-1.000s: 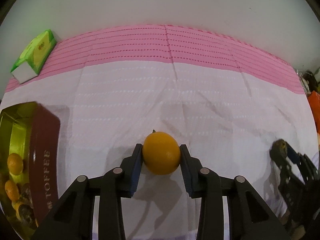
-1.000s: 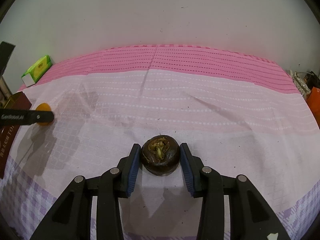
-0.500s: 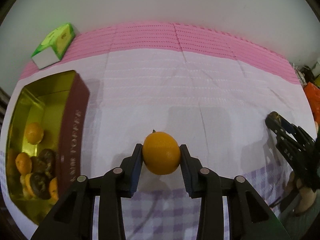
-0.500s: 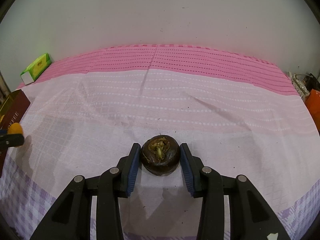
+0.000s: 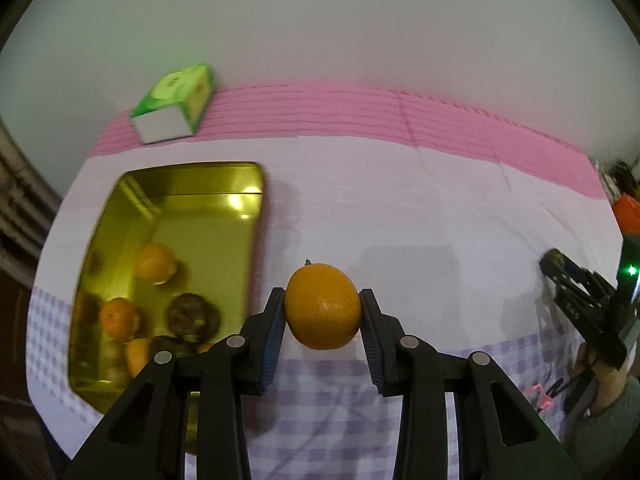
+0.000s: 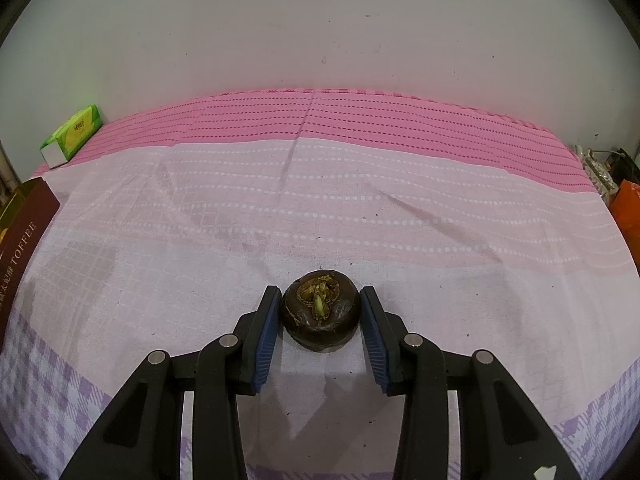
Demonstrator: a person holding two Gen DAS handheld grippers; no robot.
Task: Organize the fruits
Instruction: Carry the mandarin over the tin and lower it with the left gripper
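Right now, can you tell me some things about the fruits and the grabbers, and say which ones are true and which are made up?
1. The left gripper holds an orange between its jaws. True.
2. The gold tin has no fruit in it. False: several orange and dark brown fruits lie inside.
3. The right gripper has a dark brown fruit between its jaws. True.
4. The green box sits inside the tin. False: it lies on the pink cloth beyond the tin, near the wall.
5. The held orange is over the tin. False: it is to the right of the tin, above the cloth.
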